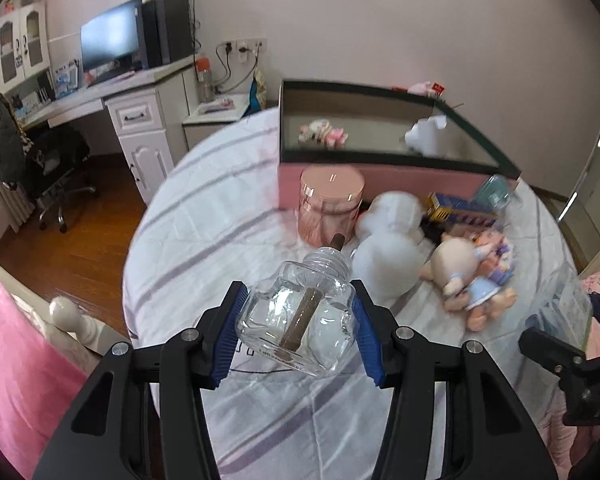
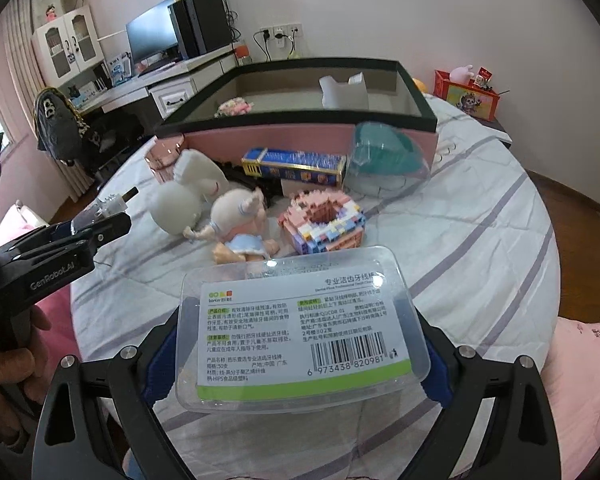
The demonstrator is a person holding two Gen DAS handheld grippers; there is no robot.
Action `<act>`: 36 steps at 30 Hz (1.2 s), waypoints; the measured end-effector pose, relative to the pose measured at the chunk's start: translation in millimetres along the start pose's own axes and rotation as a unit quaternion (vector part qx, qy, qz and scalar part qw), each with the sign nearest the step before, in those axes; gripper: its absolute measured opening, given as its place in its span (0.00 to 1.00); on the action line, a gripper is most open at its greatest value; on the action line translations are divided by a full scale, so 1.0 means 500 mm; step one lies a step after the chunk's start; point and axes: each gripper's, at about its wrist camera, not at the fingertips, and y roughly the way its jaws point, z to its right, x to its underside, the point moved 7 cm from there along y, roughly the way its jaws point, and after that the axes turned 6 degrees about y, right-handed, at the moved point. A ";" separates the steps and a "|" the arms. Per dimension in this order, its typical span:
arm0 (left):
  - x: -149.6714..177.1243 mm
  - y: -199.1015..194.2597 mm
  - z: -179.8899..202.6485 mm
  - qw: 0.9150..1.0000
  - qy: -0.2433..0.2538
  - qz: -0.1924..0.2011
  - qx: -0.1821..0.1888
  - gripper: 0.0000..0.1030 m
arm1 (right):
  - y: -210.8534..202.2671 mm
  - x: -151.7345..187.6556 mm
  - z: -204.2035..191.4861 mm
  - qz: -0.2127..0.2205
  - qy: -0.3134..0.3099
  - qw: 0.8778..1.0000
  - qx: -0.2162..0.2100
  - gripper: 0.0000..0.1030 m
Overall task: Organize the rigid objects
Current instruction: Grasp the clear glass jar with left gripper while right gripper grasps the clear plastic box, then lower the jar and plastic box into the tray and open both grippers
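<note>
White bedsheet [image 1: 204, 216] (grey-striped), pink storage box [image 2: 284, 140] with black rim.

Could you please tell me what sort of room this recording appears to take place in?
Most likely a bedroom that doubles as a study: the objects lie on a striped bedsheet, a computer desk with a monitor stands against the wall, and an office chair sits beside it.

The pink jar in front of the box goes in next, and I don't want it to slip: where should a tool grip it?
Judging by its pose, grip the pink jar across its round ribbed body below the wider lid, coming from the open left side; the white figure crowds its right.
</note>
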 end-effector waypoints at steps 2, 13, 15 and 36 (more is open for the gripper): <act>-0.019 -0.020 0.007 1.000 0.008 0.010 -0.007 0.51 | -0.006 -0.008 -0.001 -0.001 0.001 1.000 -0.009 0.93; -0.243 -0.053 0.053 0.997 0.016 0.074 0.005 0.51 | -0.055 -0.259 -0.006 0.063 -0.024 0.997 -0.039 0.93; -0.281 -0.033 0.055 0.997 0.011 0.075 0.013 0.51 | -0.032 -0.320 0.006 0.066 -0.023 0.997 -0.035 0.93; -0.415 0.340 0.068 0.999 -0.005 -0.047 0.019 0.51 | 0.307 -0.482 0.104 -0.034 0.016 0.999 0.005 0.93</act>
